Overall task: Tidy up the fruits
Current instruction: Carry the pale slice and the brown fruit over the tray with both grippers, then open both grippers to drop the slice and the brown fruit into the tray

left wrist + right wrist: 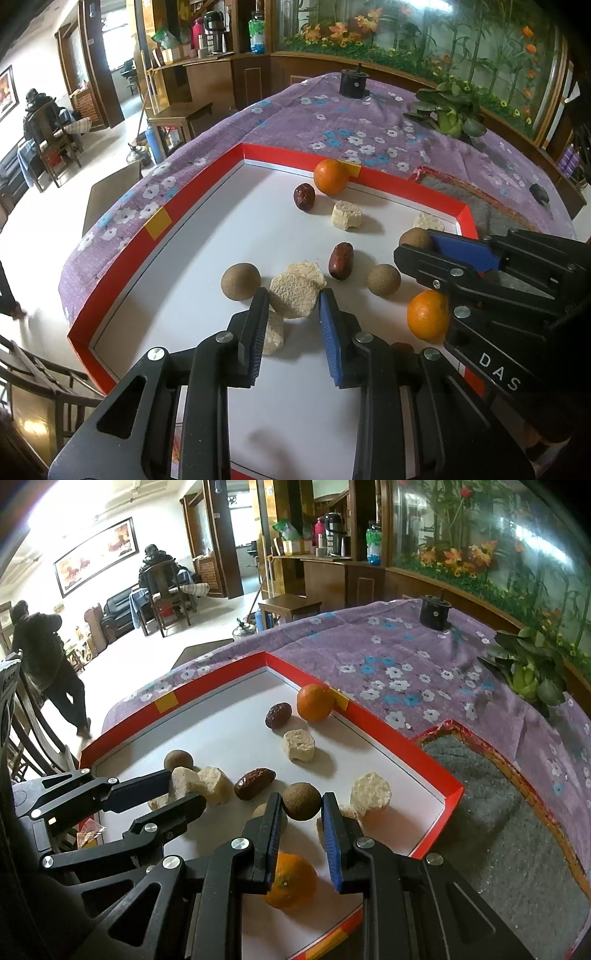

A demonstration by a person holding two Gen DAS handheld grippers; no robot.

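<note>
- The red-rimmed white tray lies on a purple flowered cloth. A plain yellow tape patch sits on its left rim.
- A round, dull-brown longan sits at the near left of the tray, just beside the left gripper's black finger.
- The left gripper has its tongs set narrow on a pale crumbly chunk, which is held between the pads. More pale chunks touch it on the near and far sides.
- A wrinkled dark-red date rests far in the tray, just left of an orange that touches the far rim.
- A second date lies mid-tray, glossy and oblong, with its long axis running near to far.
- A pale block with a flat top sits beyond the second date.
- A loose longan sits to the right of the second date.
- A second orange with pitted skin lies near, under the right gripper.
- The right gripper has its tongs closed narrow on a brown longan near the tray's right rim.
- The white letters "DAS" can be read on the right gripper's body; whatever follows is cut off.
</note>
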